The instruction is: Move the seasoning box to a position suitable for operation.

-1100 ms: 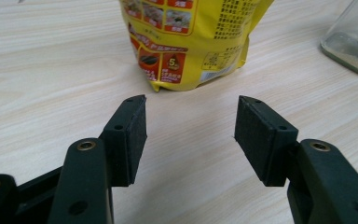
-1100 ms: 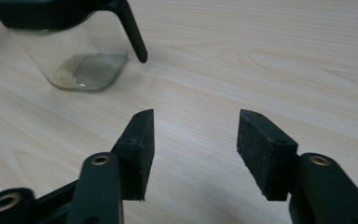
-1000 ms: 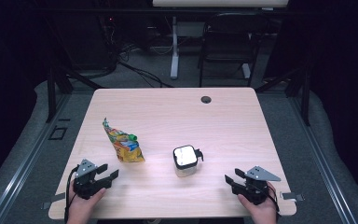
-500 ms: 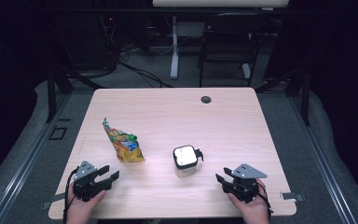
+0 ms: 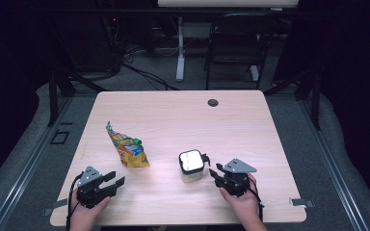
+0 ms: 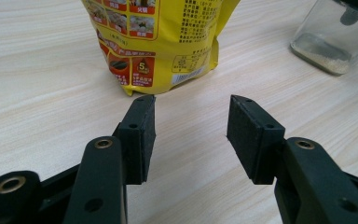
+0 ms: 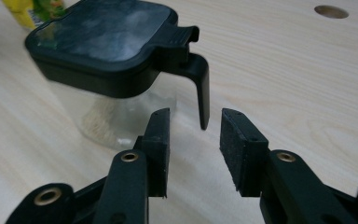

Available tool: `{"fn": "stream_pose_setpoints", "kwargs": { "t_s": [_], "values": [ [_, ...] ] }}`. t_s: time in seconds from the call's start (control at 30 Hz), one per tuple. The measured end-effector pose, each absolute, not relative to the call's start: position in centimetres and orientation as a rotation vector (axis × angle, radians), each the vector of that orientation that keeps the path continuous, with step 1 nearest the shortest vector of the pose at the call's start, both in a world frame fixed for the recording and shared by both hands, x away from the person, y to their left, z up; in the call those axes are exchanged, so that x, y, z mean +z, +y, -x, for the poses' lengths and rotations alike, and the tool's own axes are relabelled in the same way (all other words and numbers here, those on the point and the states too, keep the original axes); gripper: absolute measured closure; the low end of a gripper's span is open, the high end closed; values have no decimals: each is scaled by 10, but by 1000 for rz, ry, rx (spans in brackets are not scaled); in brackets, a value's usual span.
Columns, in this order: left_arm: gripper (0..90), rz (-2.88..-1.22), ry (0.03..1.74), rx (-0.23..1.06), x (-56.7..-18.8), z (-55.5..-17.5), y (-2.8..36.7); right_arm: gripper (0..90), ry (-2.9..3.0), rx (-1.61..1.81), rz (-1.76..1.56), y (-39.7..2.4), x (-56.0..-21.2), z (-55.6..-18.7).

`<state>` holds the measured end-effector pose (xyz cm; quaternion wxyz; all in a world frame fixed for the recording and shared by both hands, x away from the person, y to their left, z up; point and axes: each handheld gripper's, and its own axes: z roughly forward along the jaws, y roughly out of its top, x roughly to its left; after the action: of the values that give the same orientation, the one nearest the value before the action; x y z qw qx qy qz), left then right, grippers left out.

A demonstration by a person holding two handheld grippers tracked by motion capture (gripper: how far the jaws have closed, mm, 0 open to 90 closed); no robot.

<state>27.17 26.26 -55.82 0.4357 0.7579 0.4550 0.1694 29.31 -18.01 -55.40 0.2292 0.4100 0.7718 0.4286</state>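
Observation:
A clear square jar (image 5: 191,166) with a black hinged lid (image 7: 102,42) stands on the wooden table (image 5: 183,120), a little pale powder in its bottom. Its black lid handle (image 7: 200,88) hangs down just ahead of my right gripper (image 7: 196,116), in line with the gap. That gripper (image 5: 213,173) is open; its jaws have just been closing a little, and the pads touch nothing. A yellow snack bag (image 5: 127,149) lies left of the jar. My left gripper (image 5: 115,179) rests open near the front edge, pointing at the bag (image 6: 158,37), with bare table between its fingers.
A round cable hole (image 5: 213,102) sits near the table's far edge. Past the table stand a dark chair (image 5: 236,43) and a white stand leg (image 5: 180,48) on grey floor. In the left gripper view the jar (image 6: 331,42) shows at the upper right.
My right gripper has slid left along the front of the table, up to the jar's handle. The left gripper, the bag and the jar have stayed put.

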Motion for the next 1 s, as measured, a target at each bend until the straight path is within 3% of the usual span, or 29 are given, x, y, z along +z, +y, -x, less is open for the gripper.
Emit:
{"fn": "stream_pose_setpoints", "kwargs": {
  "t_s": [0.57, 0.83, 1.0],
  "values": [
    [519, -1896, 1104, 423, -558, -270, 257, 662, 2102, 1122, -1156, -159, -565, -324],
    [555, -1893, 1095, 423, -556, -269, 259, 792, 2090, 1131, -1175, -157, -567, -328],
    [569, -1896, 1083, 422, -555, -269, 257, 822, 2098, 1090, -1143, -154, -566, -326]
  ]
}}
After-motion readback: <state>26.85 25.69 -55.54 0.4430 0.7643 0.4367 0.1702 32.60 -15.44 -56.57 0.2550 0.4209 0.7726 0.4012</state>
